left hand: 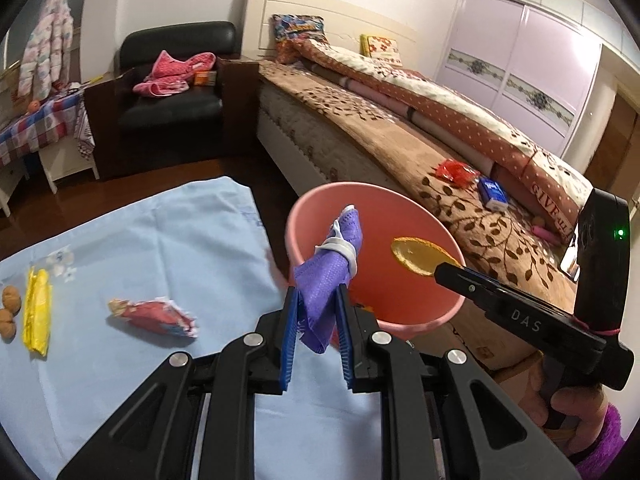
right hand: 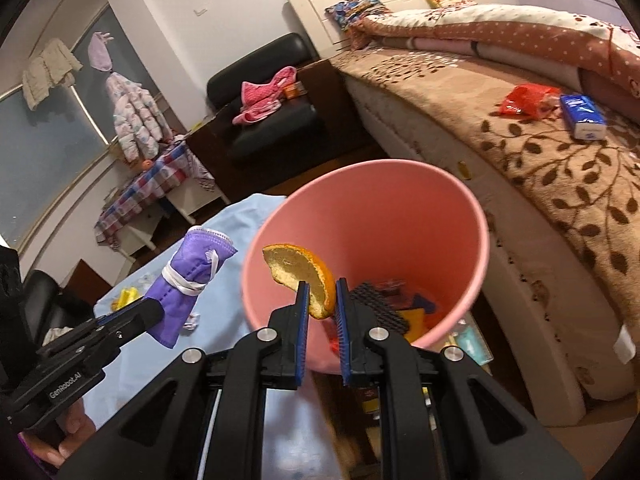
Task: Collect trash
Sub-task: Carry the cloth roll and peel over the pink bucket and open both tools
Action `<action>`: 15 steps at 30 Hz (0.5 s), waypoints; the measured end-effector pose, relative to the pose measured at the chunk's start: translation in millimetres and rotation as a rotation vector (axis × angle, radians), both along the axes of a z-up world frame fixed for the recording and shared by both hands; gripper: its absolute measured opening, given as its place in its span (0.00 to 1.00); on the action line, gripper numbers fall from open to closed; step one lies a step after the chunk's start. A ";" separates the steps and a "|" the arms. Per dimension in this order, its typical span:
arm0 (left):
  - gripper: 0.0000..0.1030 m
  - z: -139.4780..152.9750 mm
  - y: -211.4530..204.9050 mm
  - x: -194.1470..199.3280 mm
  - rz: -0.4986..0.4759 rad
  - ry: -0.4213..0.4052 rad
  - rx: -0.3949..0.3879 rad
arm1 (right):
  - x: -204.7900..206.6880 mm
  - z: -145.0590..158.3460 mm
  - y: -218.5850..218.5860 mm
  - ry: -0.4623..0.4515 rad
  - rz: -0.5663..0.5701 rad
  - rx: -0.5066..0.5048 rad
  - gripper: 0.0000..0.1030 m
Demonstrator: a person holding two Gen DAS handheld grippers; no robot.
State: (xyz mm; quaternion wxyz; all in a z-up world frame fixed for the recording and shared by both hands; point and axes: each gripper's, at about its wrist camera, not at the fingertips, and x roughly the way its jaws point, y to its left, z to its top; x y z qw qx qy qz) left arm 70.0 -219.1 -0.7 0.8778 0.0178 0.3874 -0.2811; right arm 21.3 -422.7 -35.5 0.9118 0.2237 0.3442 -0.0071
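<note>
My left gripper (left hand: 318, 304) is clamped on the lower end of a rolled purple mask (left hand: 330, 272), whose tied top pokes past my fingertips over the near rim of the pink bin (left hand: 416, 322). My right gripper (right hand: 322, 300) pinches an orange peel (right hand: 304, 276) between its pads, held above the bin's open mouth.

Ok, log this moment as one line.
left gripper: shut on purple mask | right gripper: shut on orange slice | both at pink bin mouth | red wrapper, yellow packet on blue cloth
</note>
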 end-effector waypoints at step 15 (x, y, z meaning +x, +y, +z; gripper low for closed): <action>0.19 -15.9 -51.0 1.6 -0.077 0.023 0.082 | 0.3 -12.2 -17.4 0.041 -0.047 -0.039 0.13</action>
